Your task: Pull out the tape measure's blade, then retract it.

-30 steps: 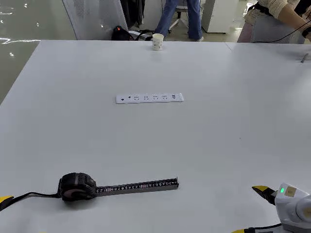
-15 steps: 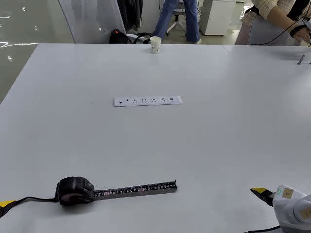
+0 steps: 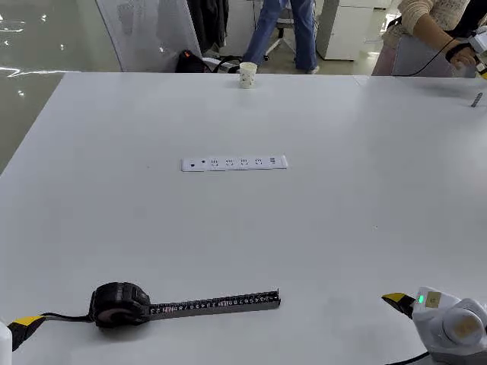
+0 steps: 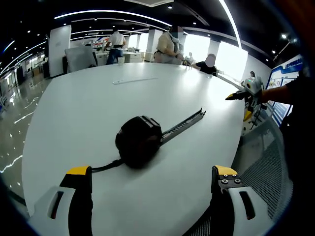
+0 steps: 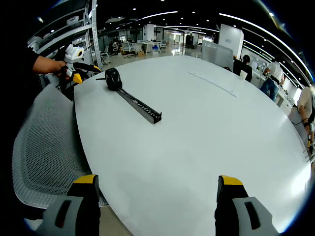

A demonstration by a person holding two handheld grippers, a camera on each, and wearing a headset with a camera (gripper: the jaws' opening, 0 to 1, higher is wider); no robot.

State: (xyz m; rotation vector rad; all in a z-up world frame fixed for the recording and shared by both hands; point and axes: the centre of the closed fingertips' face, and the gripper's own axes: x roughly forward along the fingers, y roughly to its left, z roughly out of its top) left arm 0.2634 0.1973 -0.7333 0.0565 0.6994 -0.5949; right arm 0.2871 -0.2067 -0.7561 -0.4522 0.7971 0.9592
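Observation:
The black tape measure (image 3: 119, 304) lies near the table's front edge, its blade (image 3: 217, 305) pulled out flat to the right. A black strap runs left from the case to my left gripper (image 3: 21, 327). In the left gripper view the case (image 4: 139, 140) sits just ahead of the open left gripper (image 4: 152, 189), which holds nothing. My right gripper (image 3: 402, 315) hovers at the front right, well apart from the blade's end hook (image 3: 277, 298). The right gripper view has the open right gripper (image 5: 156, 196) over bare table, with the tape measure (image 5: 113, 78) far off.
A white power strip (image 3: 234, 163) lies mid-table and a paper cup (image 3: 247, 74) stands at the far edge. People stand and sit beyond the table. A grey mesh chair (image 5: 44, 152) is at the table's near edge.
My left gripper has crept right, closer to the tape measure's case. The right gripper has edged left a little. The tape measure and its blade have not moved.

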